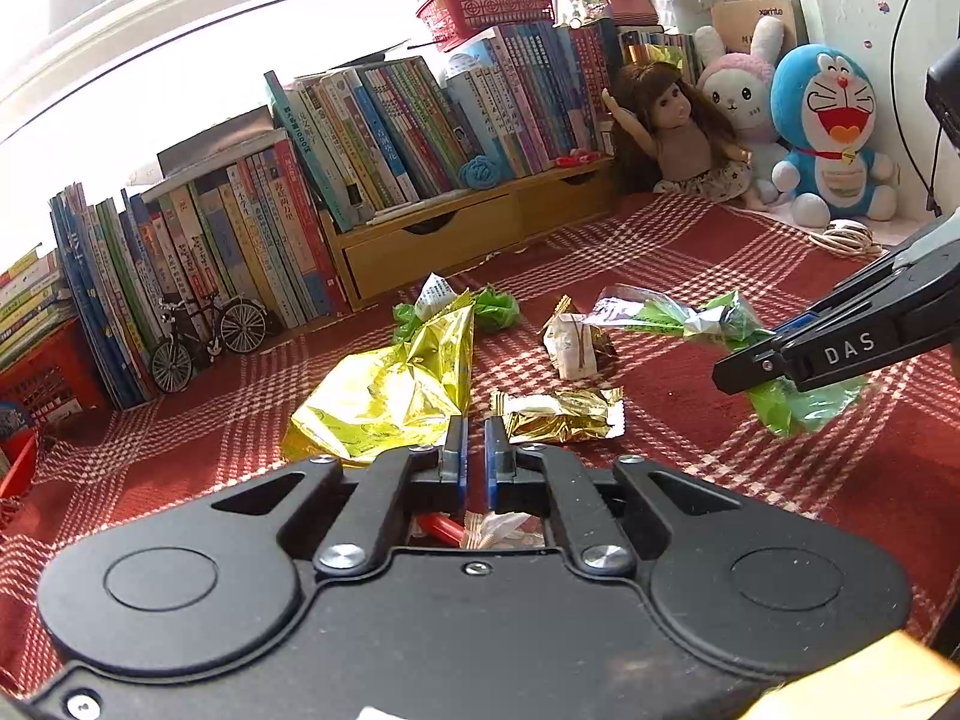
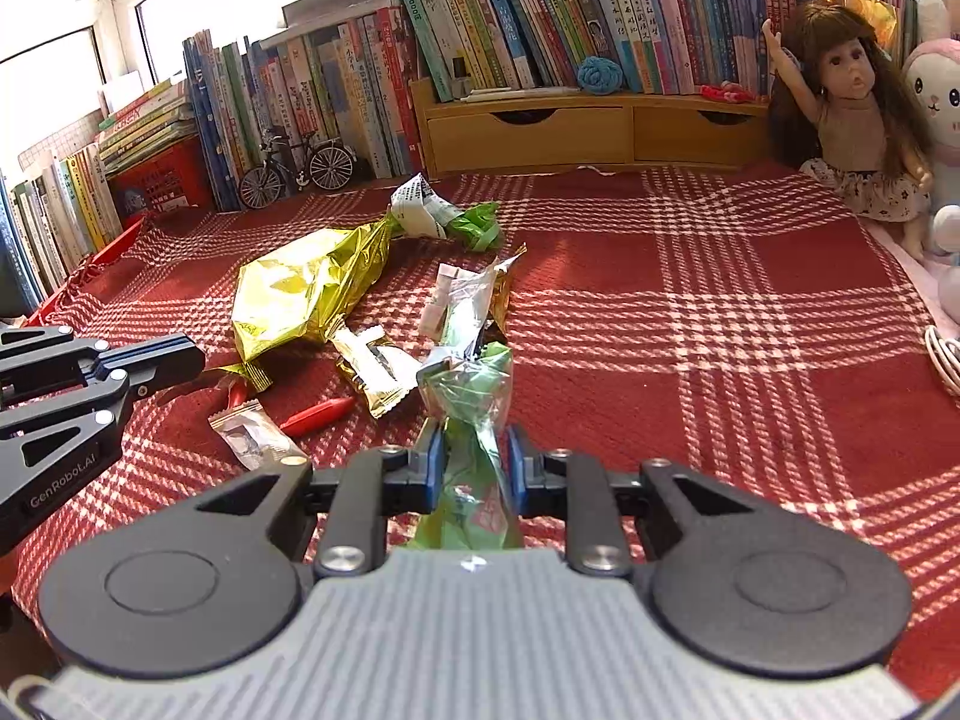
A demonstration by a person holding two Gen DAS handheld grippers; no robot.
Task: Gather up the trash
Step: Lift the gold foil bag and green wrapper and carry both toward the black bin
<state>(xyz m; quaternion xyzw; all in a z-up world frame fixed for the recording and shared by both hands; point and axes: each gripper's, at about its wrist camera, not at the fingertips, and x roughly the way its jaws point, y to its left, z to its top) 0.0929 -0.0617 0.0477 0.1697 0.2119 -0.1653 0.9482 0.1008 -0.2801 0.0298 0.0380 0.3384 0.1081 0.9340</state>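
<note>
My right gripper [image 2: 474,459] is clamped on a green plastic wrapper [image 2: 474,396], which stands up between the blue pads at lower centre of the right wrist view; in the left wrist view that same gripper [image 1: 744,369] comes in from the right edge with the wrapper [image 1: 786,408] hanging under its tip. My left gripper [image 1: 475,444] has its jaws drawn narrow with only a slit between them and nothing held, just short of the big gold foil bag [image 1: 390,390] and a small gold wrapper [image 1: 561,414] on the red checked cloth [image 1: 690,252]. For containers, I see a red basket [image 1: 486,6] on top of the books at upper centre, its contents hidden, and a wooden drawer unit [image 1: 432,246] with both drawers closed. Only the left view shows the blue plush cat [image 1: 831,132] and rabbit [image 1: 741,96] fully. Only the right view shows the red wrapper [image 2: 315,414] and clear packet [image 2: 252,438] near the left gripper [image 2: 174,366].
</note>
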